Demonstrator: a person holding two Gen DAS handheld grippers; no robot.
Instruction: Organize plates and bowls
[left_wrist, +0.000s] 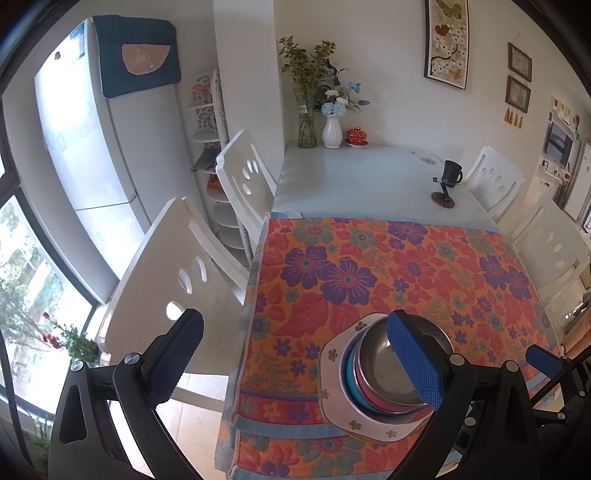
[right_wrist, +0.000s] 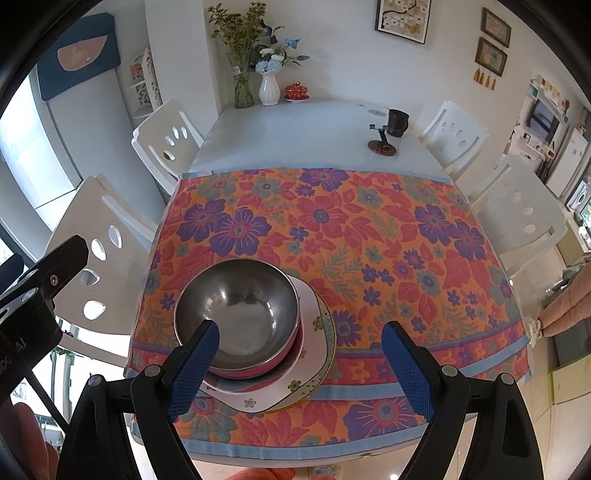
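With bowls nested on the plates (right_wrist: 295, 391) near the floral cloth's (right_wrist: 332, 229) front edge, both claws, left gripper (left_wrist: 295, 354) and right gripper (right_wrist: 299, 369), gape wide and empty, the stack looking finished.

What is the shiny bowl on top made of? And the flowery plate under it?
The top bowl looks like metal, probably stainless steel: grey and shiny, with blurry reflections inside. The plate looks like glazed ceramic or maybe melamine: smooth, glossy white with small printed flowers. The pictures can't settle which.
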